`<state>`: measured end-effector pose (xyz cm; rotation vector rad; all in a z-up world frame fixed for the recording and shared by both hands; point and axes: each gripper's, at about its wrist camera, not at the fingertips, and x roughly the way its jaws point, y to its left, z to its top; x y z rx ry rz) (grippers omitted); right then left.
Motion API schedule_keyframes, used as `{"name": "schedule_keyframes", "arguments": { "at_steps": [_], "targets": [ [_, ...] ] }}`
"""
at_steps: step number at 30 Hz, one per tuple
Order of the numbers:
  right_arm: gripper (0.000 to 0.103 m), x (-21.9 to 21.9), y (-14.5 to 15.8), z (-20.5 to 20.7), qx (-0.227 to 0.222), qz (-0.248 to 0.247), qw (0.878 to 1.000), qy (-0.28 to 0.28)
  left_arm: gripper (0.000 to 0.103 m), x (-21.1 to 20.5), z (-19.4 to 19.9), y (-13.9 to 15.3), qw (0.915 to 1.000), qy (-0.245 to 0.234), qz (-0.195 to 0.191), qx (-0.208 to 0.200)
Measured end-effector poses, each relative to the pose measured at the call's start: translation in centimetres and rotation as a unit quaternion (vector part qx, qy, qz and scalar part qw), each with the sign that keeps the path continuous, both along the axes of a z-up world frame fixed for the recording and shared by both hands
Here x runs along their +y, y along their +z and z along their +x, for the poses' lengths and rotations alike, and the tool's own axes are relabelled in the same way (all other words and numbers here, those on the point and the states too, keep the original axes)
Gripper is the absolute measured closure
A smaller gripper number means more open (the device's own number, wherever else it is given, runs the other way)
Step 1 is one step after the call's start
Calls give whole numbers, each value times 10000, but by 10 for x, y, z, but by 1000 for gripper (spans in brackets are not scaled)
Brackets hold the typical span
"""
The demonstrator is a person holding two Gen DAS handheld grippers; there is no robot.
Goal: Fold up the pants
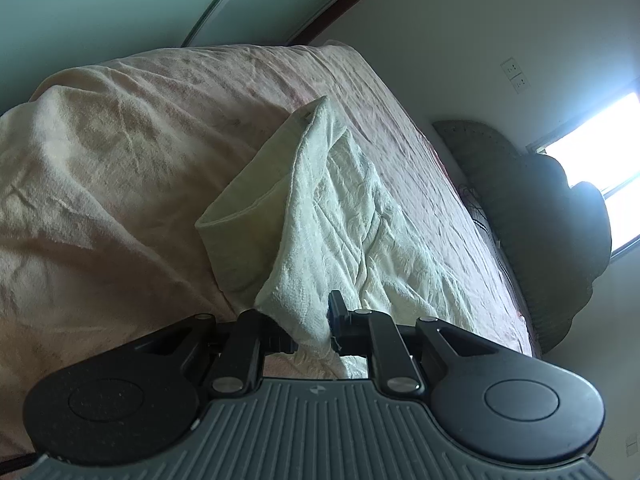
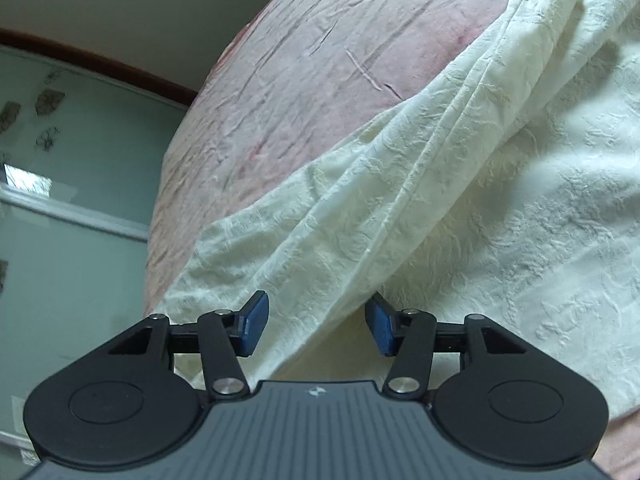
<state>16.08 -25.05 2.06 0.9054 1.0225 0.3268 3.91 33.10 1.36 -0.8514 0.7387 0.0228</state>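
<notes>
Cream crinkled pants (image 1: 320,216) lie on a pink bedsheet (image 1: 132,152). My left gripper (image 1: 310,334) is shut on a bunched fold of the pants and lifts it, so the waistband end (image 1: 244,220) hangs open as a tube. In the right wrist view the pants (image 2: 460,208) spread across the sheet (image 2: 288,92) with long ridged folds. My right gripper (image 2: 316,330) is open, its blue pads (image 2: 254,328) standing either side of a raised fold of the pants, not closed on it.
The bed edge drops off at the right of the left wrist view, with a dark woven chair (image 1: 540,216) and a bright window (image 1: 600,152) beyond. A glass wardrobe door (image 2: 60,184) stands left of the bed in the right wrist view.
</notes>
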Motion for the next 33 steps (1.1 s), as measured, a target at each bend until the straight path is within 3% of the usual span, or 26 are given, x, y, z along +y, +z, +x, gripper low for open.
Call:
{"name": "schedule_keyframes", "arguments": {
  "at_steps": [1,2,3,5,7,12,16,18,20,22,26,28,30,32,33],
  "targets": [
    [63,-1,1,0,-21,-10,10000,-41,79,0,0,0,10000,8,-16,6],
    [84,-2,0,0,-45,-37,9999,-100,79,0,0,-1,10000,17,-29,9],
    [95,-2,-3,2,-58,-47,9999,-154,78,0,0,-1,10000,18,-32,6],
    [99,-4,-8,1,-175,8,9996,-215,78,0,1,-2,10000,11,-21,6],
    [99,-3,-6,-3,-266,-24,9994,-231,78,0,1,-1,10000,-12,-13,18],
    [99,-9,34,-49,-1152,79,9931,-183,77,12,0,3,9999,4,-109,37],
    [99,-17,-12,-71,-323,-27,9994,-129,78,22,4,-3,9993,64,-374,74],
    [99,-16,-13,-73,-389,-28,9990,-195,78,21,6,3,9996,11,-250,101],
    [99,-13,8,-76,-866,-105,9960,-190,78,20,6,14,10000,-29,-47,-6],
    [99,-14,19,-79,-1045,-120,9943,-184,78,22,2,17,10000,68,12,-37],
    [100,-18,-12,-72,-467,-339,9983,-87,78,22,-2,9,9999,139,-39,65],
    [100,-19,-16,-74,-544,-374,9978,-56,76,16,-8,16,9998,54,182,42],
    [99,-19,-15,-75,-555,-334,9979,-77,68,6,-17,28,9982,-65,592,-55],
    [99,-21,-19,-74,-500,-193,9985,-100,52,-5,-28,43,9939,-209,1082,-110],
    [99,-22,-22,-73,-447,-102,9989,-112,52,-11,-34,51,9908,-221,1331,-142]
  ]
}}
